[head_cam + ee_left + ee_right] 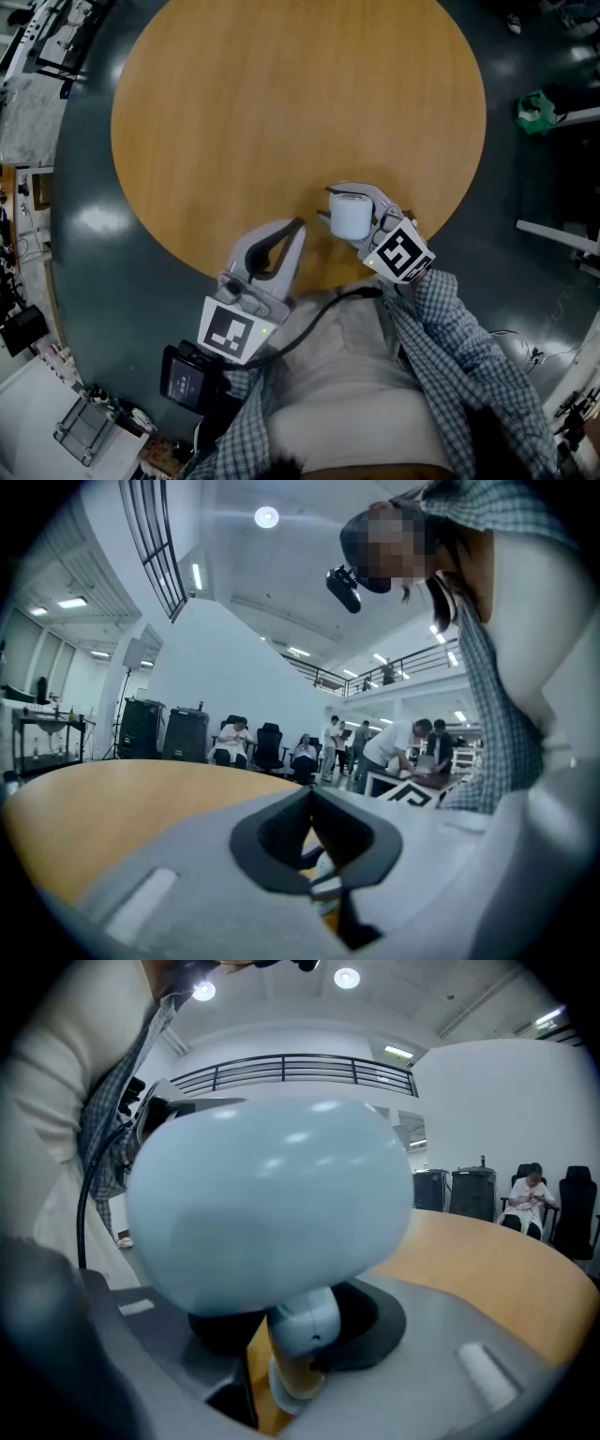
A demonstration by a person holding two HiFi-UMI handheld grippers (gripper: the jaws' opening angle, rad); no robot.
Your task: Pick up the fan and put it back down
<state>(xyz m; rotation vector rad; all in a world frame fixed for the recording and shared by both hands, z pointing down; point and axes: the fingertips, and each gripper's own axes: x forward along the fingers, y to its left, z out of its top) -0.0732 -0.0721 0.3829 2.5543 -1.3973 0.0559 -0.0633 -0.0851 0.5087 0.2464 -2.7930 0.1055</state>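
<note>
gently, with the right tongs [339, 208] pinching the fan [352, 217] by its neck, seat its base flat on the table [281, 112] before letting go, left tongs [298, 226] pressed together nearby.

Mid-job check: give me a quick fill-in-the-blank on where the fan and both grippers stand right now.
1. The pale blue fan is held by its neck in the ____ gripper.
2. The left gripper is empty, its fingers pressed ____.
3. Seen from the head view, the wooden table has a ____ top.

Missing words: right; together; round.
</note>
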